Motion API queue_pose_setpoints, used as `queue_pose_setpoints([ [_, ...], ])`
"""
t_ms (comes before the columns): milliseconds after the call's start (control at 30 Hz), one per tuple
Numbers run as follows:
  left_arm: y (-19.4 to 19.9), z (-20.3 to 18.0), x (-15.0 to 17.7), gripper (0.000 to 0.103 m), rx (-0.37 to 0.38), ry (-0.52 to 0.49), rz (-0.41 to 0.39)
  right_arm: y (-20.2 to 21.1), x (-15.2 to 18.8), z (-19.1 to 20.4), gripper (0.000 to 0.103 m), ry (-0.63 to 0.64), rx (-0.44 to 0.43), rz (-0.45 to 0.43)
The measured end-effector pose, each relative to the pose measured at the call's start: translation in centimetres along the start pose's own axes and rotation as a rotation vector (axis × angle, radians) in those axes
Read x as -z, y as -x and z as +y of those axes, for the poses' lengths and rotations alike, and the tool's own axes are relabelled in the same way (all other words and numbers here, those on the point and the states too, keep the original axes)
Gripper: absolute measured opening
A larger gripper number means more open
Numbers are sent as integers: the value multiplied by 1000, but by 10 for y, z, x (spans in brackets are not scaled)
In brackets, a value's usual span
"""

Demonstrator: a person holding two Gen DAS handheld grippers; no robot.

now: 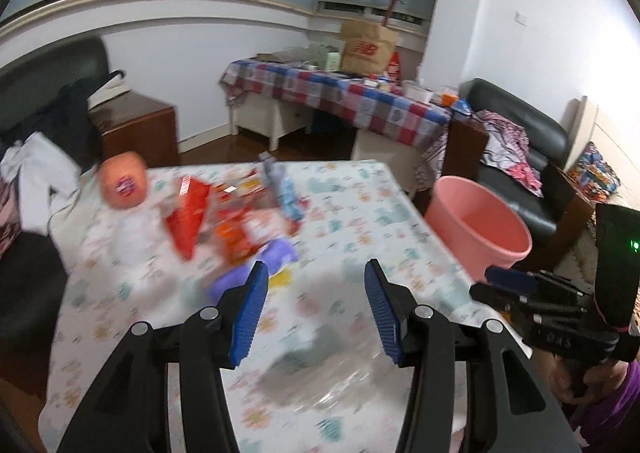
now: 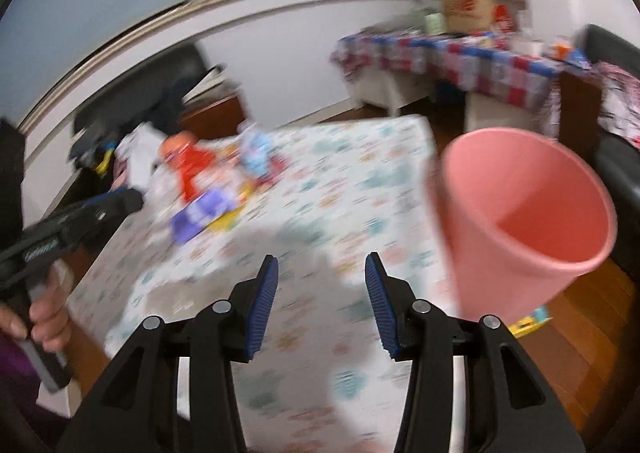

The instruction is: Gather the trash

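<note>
Left wrist view: left gripper fingers wide, empty | right gripper fingers apart, empty | heap of colourful wrappers on floral-cloth desk | round pink plastic bin beside desk edge

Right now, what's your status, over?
Left gripper and right gripper both open, empty. Wrappers piled on table, untouched. Pink bucket beside table. Nothing in the way.

A side table under a checked cloth stands at the upper middle of the left wrist view, a brown paper bag on it. A black sofa with patterned clothes sits right. A wooden cabinet stands left.
</note>
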State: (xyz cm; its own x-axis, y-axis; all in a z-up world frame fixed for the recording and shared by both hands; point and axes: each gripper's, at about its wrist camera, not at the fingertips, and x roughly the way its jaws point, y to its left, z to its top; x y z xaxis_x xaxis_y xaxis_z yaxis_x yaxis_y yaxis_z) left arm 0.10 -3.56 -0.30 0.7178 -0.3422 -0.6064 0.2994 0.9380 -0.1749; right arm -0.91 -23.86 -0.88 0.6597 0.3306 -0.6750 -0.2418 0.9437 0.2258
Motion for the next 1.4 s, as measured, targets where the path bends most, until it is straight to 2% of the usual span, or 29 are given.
queue_pose_setpoints([
  [133,12,22,20,49,-30,25,14,-15,11,29,46,43,-73,56],
  [267,22,35,36,49,-43,31,27,-25,14,44,46,68,-101,87],
  [400,25,44,50,49,-44,40,50,-32,6,48,46,64,-116,89],
  [600,15,51,48,49,-56,56,65,-48,-1,48,46,19,-136,117],
  [700,8,53,48,49,-22,65,99,-45,1,49,46,7,-162,118],
  [800,3,49,53,49,39,42,127,-40,1,48,46,26,-138,102],
  [933,-8,32,62,49,155,29,184,-42,5,33,46,-23,-114,120],
  [1133,-21,7,68,50,173,-101,202,-41,12,29,46,-35,-103,127],
  [1267,-29,2,71,49,184,-130,213,-40,14,28,46,-42,-98,126],
  [1300,-30,1,71,48,188,-131,212,-40,14,27,46,-45,-97,125],
  [1400,-29,1,74,30,206,-122,209,-40,14,24,46,-54,-97,124],
])
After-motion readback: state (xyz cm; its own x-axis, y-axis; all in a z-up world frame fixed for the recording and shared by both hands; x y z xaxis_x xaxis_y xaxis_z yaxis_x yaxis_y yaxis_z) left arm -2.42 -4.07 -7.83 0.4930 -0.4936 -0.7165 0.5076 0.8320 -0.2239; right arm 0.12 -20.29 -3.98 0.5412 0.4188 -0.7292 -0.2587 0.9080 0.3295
